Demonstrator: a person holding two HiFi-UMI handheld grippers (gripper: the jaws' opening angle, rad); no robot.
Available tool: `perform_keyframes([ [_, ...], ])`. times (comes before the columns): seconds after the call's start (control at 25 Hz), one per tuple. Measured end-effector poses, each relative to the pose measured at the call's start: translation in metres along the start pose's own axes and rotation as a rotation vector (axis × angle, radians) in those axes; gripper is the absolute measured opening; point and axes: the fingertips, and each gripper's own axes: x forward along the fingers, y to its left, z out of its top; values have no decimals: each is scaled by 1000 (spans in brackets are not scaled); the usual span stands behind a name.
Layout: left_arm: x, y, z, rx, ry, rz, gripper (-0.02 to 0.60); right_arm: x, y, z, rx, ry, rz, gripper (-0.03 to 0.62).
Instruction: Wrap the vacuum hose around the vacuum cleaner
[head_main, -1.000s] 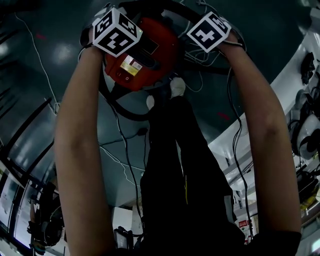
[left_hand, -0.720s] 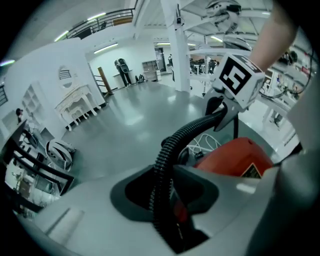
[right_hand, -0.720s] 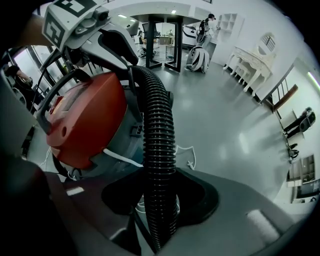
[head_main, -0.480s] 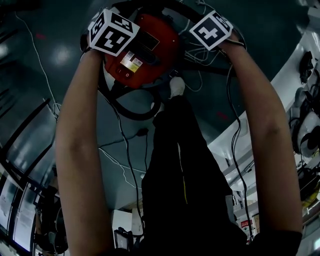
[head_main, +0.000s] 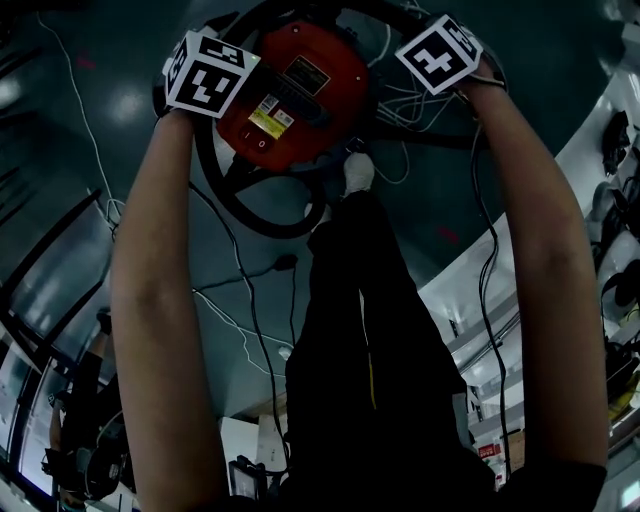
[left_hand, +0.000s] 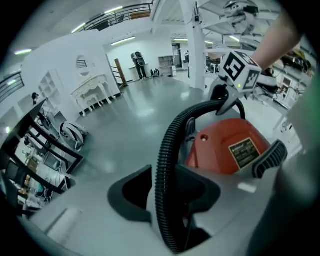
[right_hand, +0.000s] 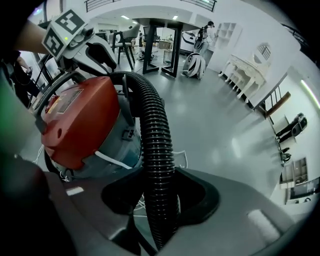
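Head view, one vacuum (head_main: 300, 90), one hose (right_hand: 155, 150), left claw (left_hand: 167, 197), right claw (right_hand: 160, 197)

red vacuum cleaner (head_main: 300, 90), black ribbed hose (left_hand: 167, 170), grey floor (right_hand: 225, 125).

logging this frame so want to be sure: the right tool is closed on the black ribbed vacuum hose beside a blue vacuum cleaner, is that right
Not quite. The vacuum cleaner has a red top, not blue, as the right gripper view shows. The rest holds: the right tool is closed on the black ribbed vacuum hose beside it.
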Motion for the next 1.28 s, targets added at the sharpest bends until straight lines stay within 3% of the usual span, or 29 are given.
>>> perform_keyframes([
  [0.32, -15, -2, -38, -28, -16, 65, 143, 2, -8, 0, 74, -62, -55, 196],
  [0.64, -7, -3, -54, -74, 22, 43, 140, 14, -16, 4, 51, -15, -50, 196],
  [0.96, -12, -6, -52, 11, -2, 25, 141, 33, -32, 15, -69, 48, -121, 192],
  [1.28, -20, -5, -37, -54, -98, -34, 156, 42, -42, 31, -181, 51, -185, 179],
])
